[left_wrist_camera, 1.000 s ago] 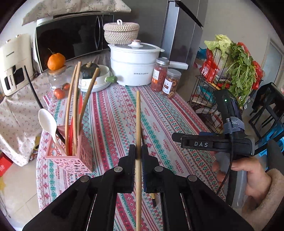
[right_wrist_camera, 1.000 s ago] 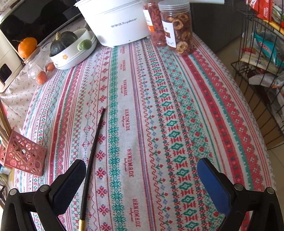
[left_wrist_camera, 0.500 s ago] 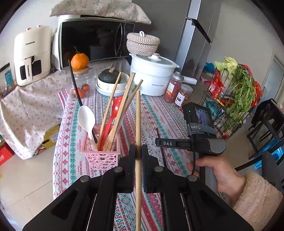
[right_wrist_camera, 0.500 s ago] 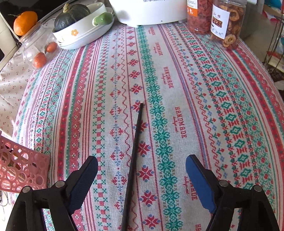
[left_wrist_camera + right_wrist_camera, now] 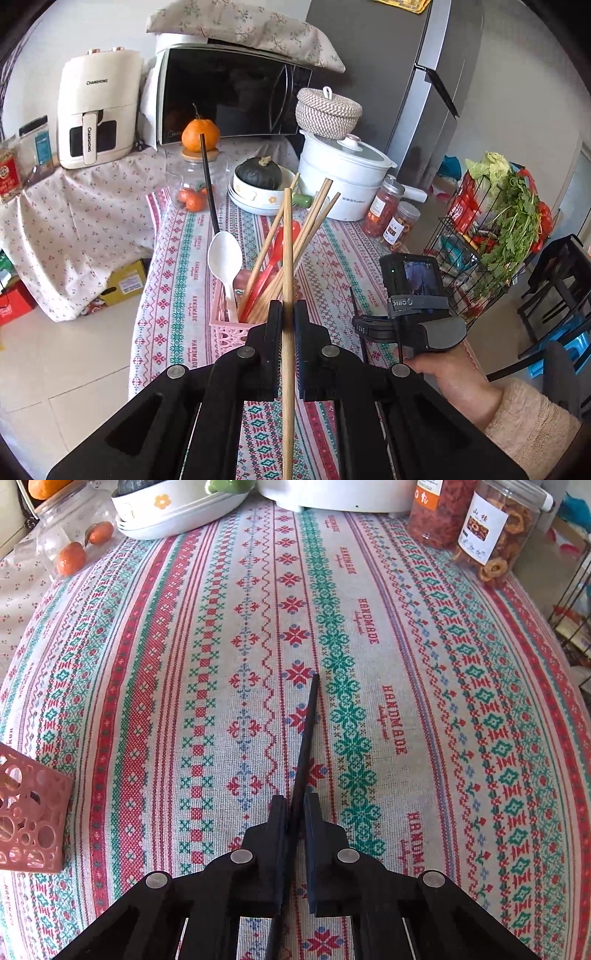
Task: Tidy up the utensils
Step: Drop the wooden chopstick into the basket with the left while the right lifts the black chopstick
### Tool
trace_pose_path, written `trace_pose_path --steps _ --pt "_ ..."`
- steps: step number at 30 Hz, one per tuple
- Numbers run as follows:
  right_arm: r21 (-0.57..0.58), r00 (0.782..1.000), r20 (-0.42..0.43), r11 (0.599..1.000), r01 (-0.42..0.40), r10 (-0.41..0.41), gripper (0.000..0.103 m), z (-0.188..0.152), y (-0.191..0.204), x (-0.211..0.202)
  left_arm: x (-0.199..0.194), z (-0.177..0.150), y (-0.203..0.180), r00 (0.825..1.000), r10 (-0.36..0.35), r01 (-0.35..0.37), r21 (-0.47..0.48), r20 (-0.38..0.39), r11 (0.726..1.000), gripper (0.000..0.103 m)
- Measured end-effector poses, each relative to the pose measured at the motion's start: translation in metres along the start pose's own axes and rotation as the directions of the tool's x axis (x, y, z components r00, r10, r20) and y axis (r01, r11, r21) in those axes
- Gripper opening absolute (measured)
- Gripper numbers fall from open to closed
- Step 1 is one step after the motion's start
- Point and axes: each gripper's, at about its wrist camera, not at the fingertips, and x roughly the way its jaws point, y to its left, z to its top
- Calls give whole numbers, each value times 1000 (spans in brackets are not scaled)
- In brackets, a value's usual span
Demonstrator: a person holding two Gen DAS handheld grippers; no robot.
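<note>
My left gripper [image 5: 288, 314] is shut on a wooden chopstick [image 5: 287, 258] that points forward and up. Just beyond it stands a pink perforated utensil basket [image 5: 229, 328] holding a white spoon [image 5: 224, 254], a red utensil [image 5: 273, 258], several wooden chopsticks [image 5: 314, 218] and one black chopstick [image 5: 208, 184]. My right gripper [image 5: 295, 801] is shut on a black chopstick [image 5: 308, 731] lying on the patterned tablecloth [image 5: 406, 664]; a corner of the same basket [image 5: 29, 812] shows at its left. The right gripper [image 5: 369, 326] and the hand holding it appear at the right of the left wrist view.
At the table's far end stand a white pot [image 5: 343, 177], a bowl with a dark squash [image 5: 258, 177], a glass jar with oranges [image 5: 192, 184] and two snack jars [image 5: 487, 528]. A wire rack with greens [image 5: 498, 221] stands right of the table. A microwave [image 5: 229, 96] and air fryer [image 5: 98, 110] sit behind.
My right gripper came down over the black chopstick and shut on it. My left gripper drew back with its wooden chopstick, and the basket came to lie in line with it.
</note>
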Motion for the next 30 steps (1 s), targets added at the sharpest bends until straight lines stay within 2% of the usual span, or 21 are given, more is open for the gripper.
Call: trace_pose_path --steps 3,9,17,26,30 --pt "29 998 2 998 -63 63 4 -3 -9 -11 -1 0 2 1000 5 -5 -9 10 1000 6" --pt "19 979 123 986 -165 162 4 -11 -15 -66 -9 2 3 999 19 -18 -22 42 1000 6" --pt "-34 916 308 965 -261 258 4 -35 -21 -144 -34 10 12 986 61 -46 -95 155 994 6" --pt "-120 847 450 959 -258 284 4 -47 -19 -197 -58 18 17 951 90 -41 -168 297 985 6" --pt "-167 827 478 955 -245 295 4 -50 -11 -209 -67 22 16 916 127 -63 -177 380 982 6"
